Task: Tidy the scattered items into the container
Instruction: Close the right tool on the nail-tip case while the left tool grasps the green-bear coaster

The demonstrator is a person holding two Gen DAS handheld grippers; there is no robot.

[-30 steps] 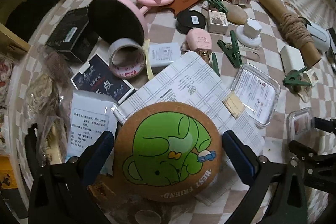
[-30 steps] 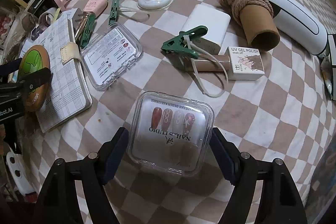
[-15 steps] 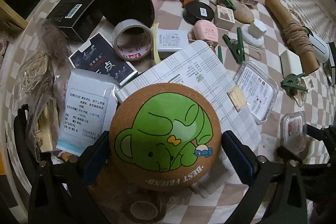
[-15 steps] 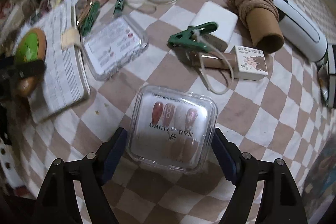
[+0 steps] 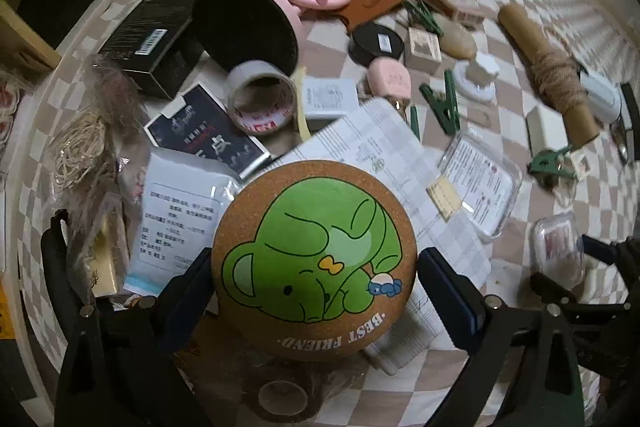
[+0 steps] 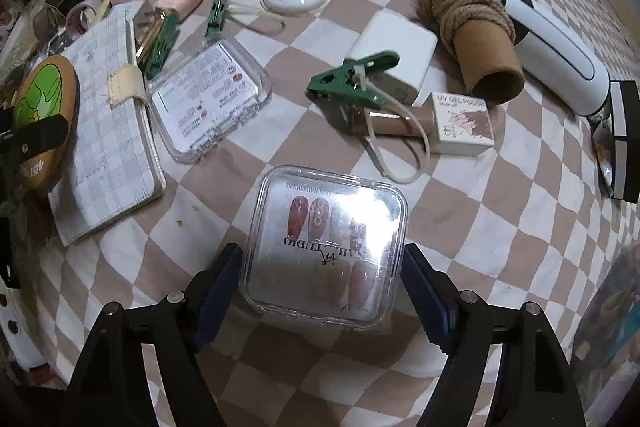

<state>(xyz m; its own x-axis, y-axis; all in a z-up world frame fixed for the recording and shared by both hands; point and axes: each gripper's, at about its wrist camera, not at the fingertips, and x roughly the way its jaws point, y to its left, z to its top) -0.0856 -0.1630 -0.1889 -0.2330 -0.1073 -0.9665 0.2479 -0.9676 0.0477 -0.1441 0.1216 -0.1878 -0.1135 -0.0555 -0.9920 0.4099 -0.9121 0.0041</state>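
My left gripper [image 5: 314, 291] is shut on a round cork coaster [image 5: 314, 259] printed with a green elephant and holds it above the clutter; the coaster also shows at the left edge of the right wrist view [image 6: 42, 119]. My right gripper [image 6: 324, 287] is shut on a clear plastic box of press-on nails [image 6: 326, 247] and holds it a little above the checkered cloth [image 6: 500, 227]; the box shows in the left wrist view [image 5: 558, 255]. No container is clearly in view.
Under the coaster lie a grid-paper notebook [image 5: 384, 163], a tape roll [image 5: 262, 99], a white packet [image 5: 180, 211] and a brown tape roll [image 5: 280, 393]. Further out: a second clear case [image 6: 208, 99], a green clip [image 6: 352, 83], a twine-wrapped cardboard tube [image 6: 466, 11], a black box [image 5: 148, 39].
The left gripper has lifted the coaster and drifted left over the packets. The right gripper has raised the nail box slightly and shifted right.
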